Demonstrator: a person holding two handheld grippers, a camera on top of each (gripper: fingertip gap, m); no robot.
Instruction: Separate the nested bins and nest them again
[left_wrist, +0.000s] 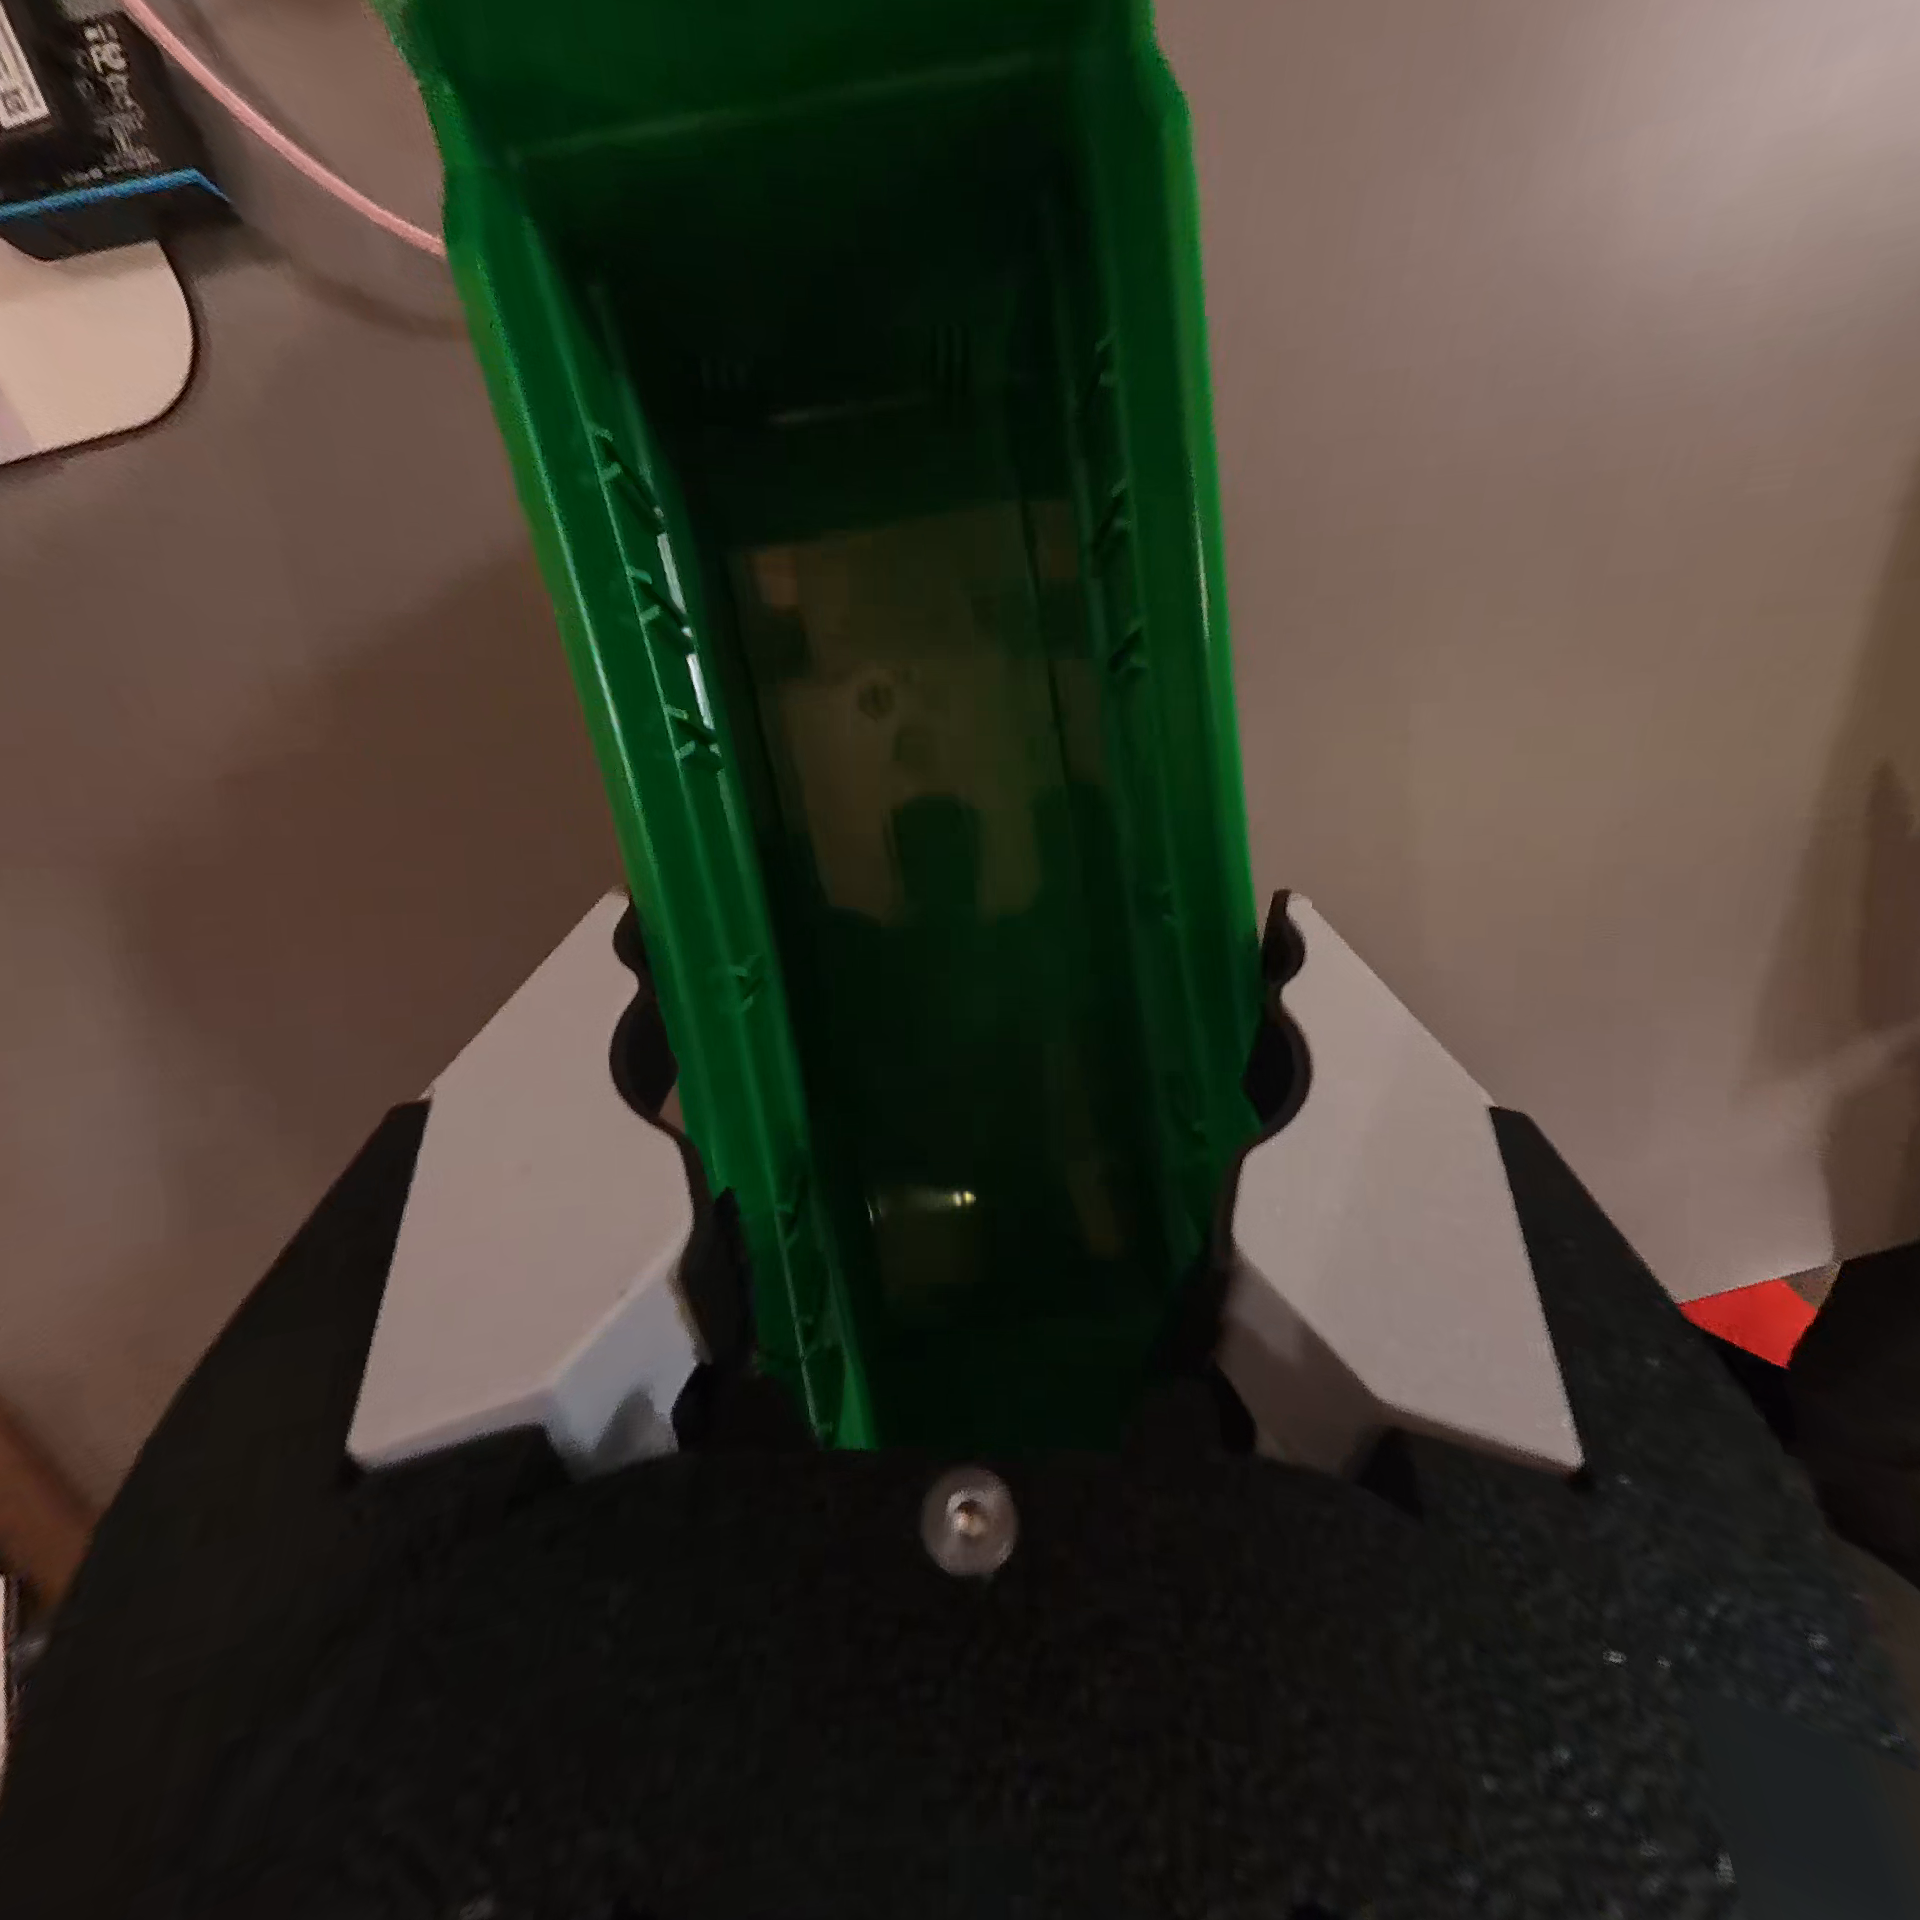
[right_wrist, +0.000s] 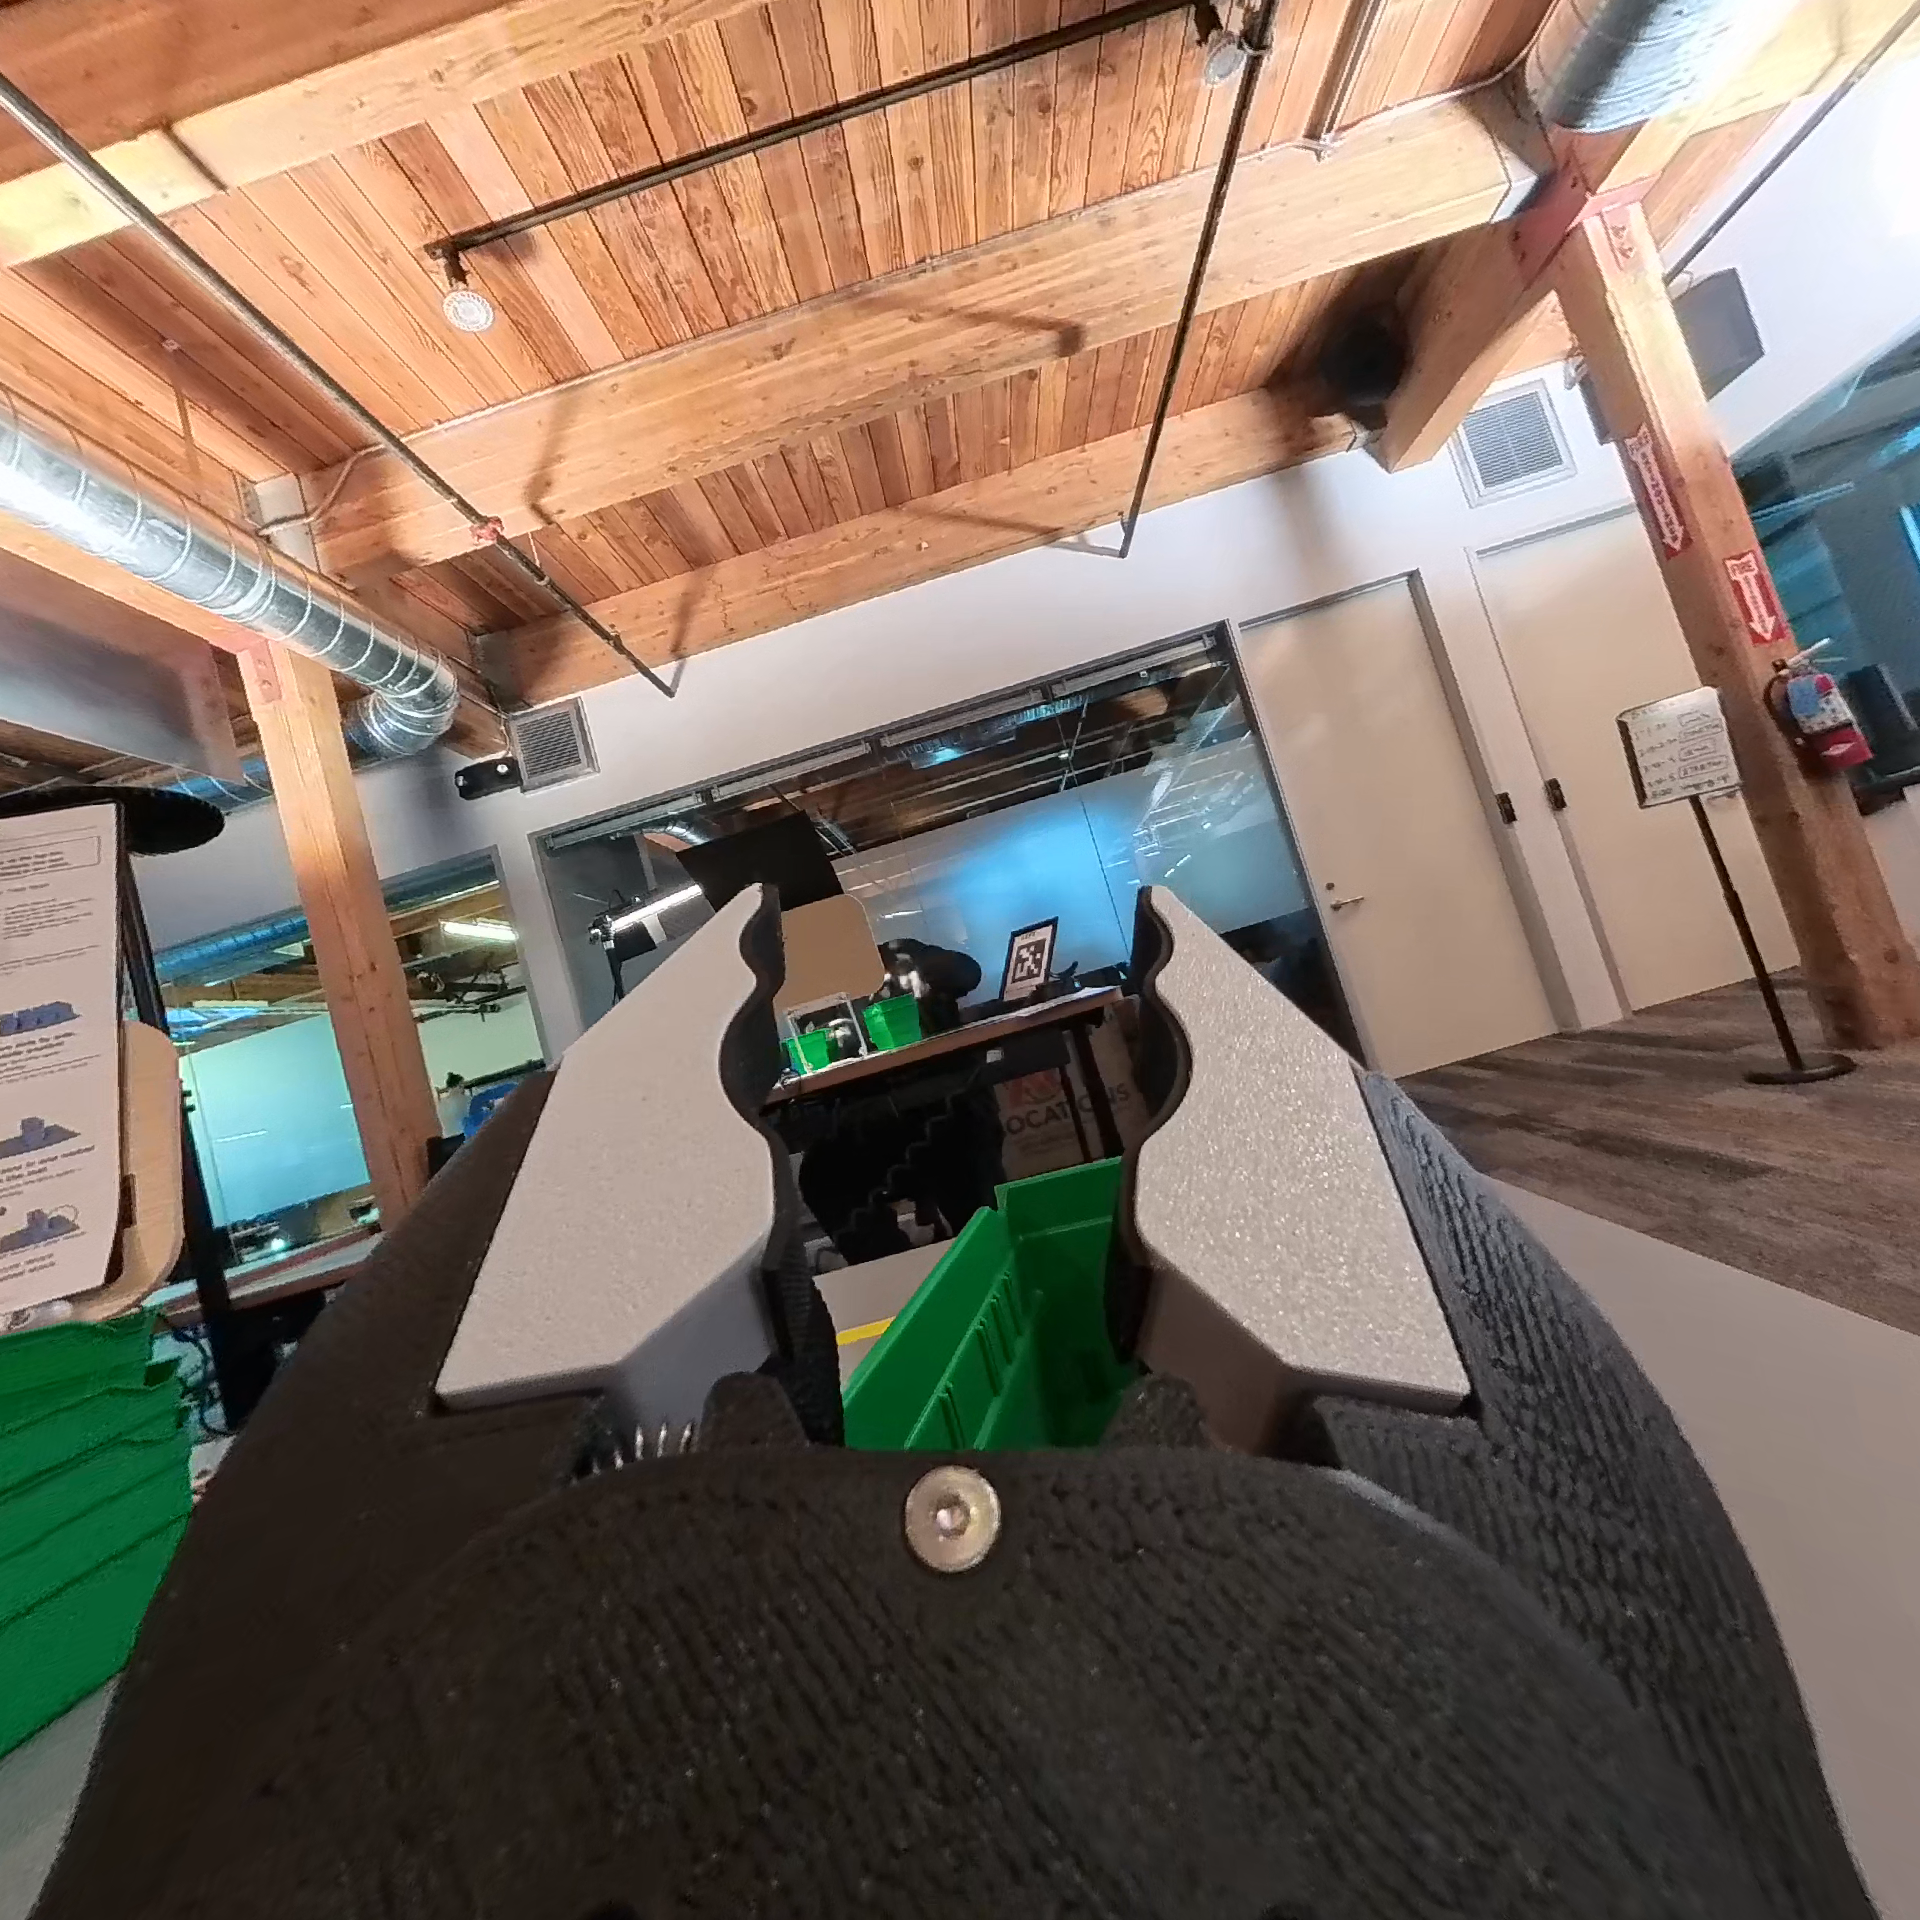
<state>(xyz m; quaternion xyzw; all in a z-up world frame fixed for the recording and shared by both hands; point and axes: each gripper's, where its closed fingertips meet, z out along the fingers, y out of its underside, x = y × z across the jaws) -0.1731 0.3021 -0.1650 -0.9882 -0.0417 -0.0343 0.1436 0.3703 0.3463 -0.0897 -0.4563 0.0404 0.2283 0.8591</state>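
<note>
The left gripper points steeply down, jaws clamped from nine and three o'clock. The right gripper tilts upward, jaws spread apart, gripping nothing.

— Where's the bin?
— Between the left tongs, above the worktop.
— And the other?
— A second bin sits low between the right tongs.
</note>
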